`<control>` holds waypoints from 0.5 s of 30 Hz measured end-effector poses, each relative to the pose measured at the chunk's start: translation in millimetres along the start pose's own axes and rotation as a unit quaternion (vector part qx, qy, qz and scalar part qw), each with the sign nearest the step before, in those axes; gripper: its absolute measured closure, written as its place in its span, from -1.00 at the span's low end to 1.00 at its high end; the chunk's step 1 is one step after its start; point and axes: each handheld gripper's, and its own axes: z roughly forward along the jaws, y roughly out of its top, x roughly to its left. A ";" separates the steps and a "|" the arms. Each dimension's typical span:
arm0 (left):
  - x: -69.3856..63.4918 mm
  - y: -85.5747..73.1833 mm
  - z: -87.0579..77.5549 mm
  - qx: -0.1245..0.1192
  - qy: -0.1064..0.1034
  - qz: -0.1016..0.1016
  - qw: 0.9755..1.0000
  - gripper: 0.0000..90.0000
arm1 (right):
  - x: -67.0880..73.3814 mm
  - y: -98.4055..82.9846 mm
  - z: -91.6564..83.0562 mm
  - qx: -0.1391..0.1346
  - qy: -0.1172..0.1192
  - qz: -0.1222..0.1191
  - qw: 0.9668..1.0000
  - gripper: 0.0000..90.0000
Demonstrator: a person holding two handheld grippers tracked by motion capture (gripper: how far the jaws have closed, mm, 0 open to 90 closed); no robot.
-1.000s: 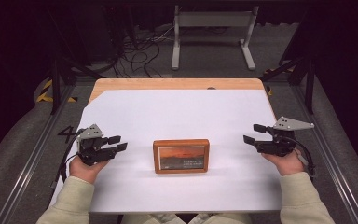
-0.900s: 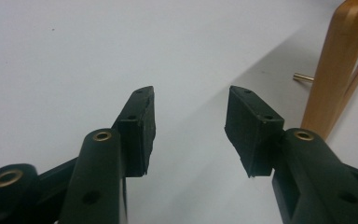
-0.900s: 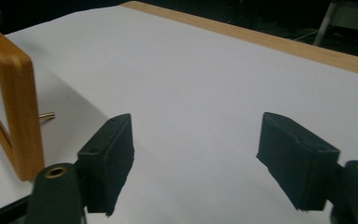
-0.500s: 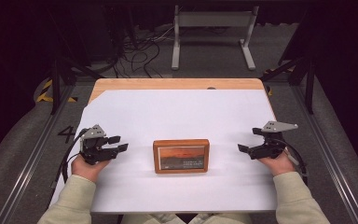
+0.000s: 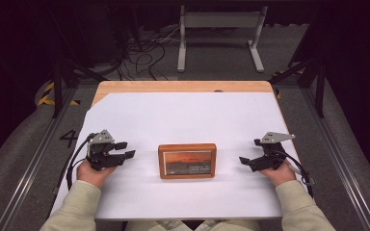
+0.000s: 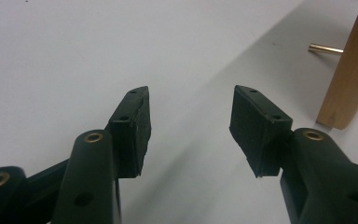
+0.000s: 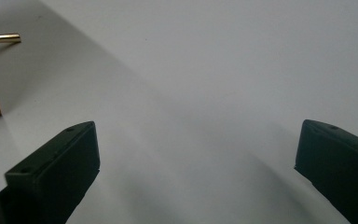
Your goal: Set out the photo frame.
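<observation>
Lowered right gripper (image 5: 248, 155), fingers apart like left gripper's (image 5: 124, 149), flanks wooden frame (image 5: 187, 160).

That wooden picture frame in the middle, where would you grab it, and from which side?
By its short wooden ends. The picture frame lies between the left tool and right tool, both open and facing it, so each could probably come in sideways.

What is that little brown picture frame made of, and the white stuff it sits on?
The small rectangular brown picture frame looks like wood with a smooth, slightly glossy finish: its border is warm orange-brown, and the left gripper view shows a pale, matte wooden edge. The flat white sheet under it seems to be paper or thin card, matte and smooth, lying over a light wooden table whose bare top shows at the far edge.
</observation>
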 end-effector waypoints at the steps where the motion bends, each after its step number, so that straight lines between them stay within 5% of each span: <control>1: 0.0 0.0 0.0 0.000 0.000 0.000 1.000 0.05 | 0.0 0.0 0.0 0.000 0.000 0.000 1.000 -1.00; 15: -1.1 -0.2 2.0 0.006 -0.003 -0.002 1.000 0.03 | 0.0 0.4 1.4 0.007 -0.004 0.002 1.000 -1.00</control>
